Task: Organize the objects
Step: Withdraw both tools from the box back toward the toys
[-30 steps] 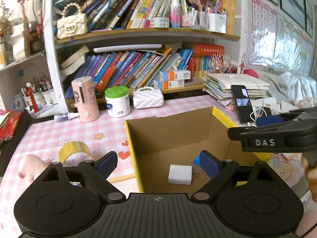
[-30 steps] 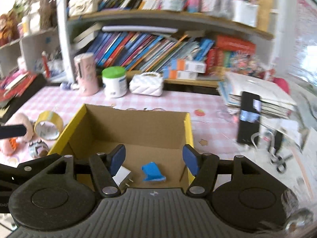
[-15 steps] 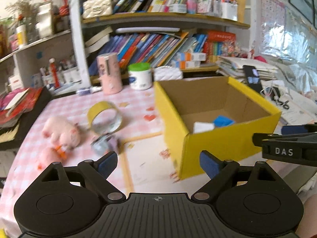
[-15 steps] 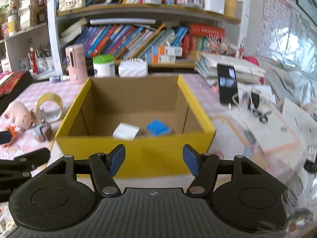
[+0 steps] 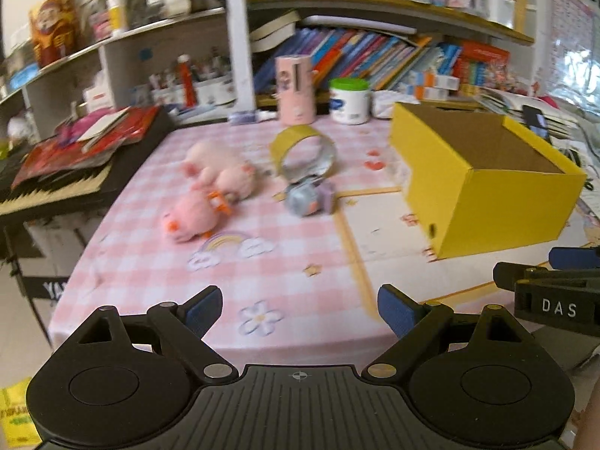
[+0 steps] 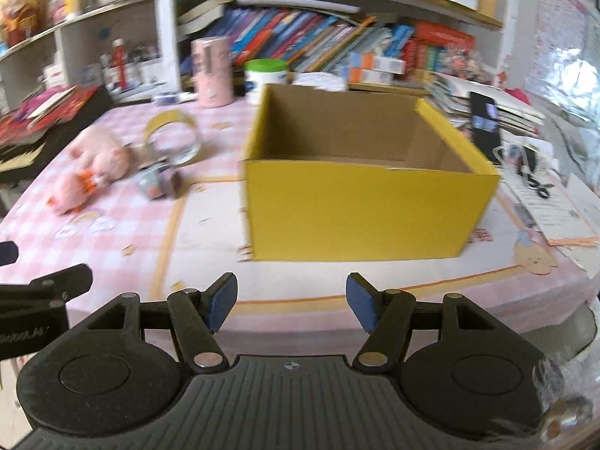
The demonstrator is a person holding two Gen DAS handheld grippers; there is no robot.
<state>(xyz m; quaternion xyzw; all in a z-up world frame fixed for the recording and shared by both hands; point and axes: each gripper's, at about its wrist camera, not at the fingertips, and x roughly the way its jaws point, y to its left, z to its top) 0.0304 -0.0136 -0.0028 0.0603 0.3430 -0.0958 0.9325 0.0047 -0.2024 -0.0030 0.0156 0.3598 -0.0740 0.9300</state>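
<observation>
A yellow cardboard box (image 5: 487, 202) (image 6: 360, 210) stands open on the pink checked tablecloth (image 5: 157, 262); its inside is hidden from here. Left of it lie two pink plush toys (image 5: 210, 191) (image 6: 93, 172), a roll of yellow tape (image 5: 303, 152) (image 6: 170, 138) and a small grey and purple toy (image 5: 309, 197) (image 6: 153, 183). My left gripper (image 5: 300, 309) hangs open over the table's near edge with nothing between its fingers. My right gripper (image 6: 291, 302) is open and empty in front of the box, also at the near edge.
A pink cylinder (image 5: 294, 88) and a green-lidded white jar (image 5: 348, 99) stand at the back before bookshelves (image 5: 375, 56). A black phone (image 6: 483, 122), scissors (image 6: 536, 183) and papers lie right of the box. A keyboard with red books (image 5: 67, 165) sits left.
Both grippers have pulled back from over the box toward the table's near edge and sunk lower. The white and blue things inside the box are no longer visible. The jaws kept their widths.
</observation>
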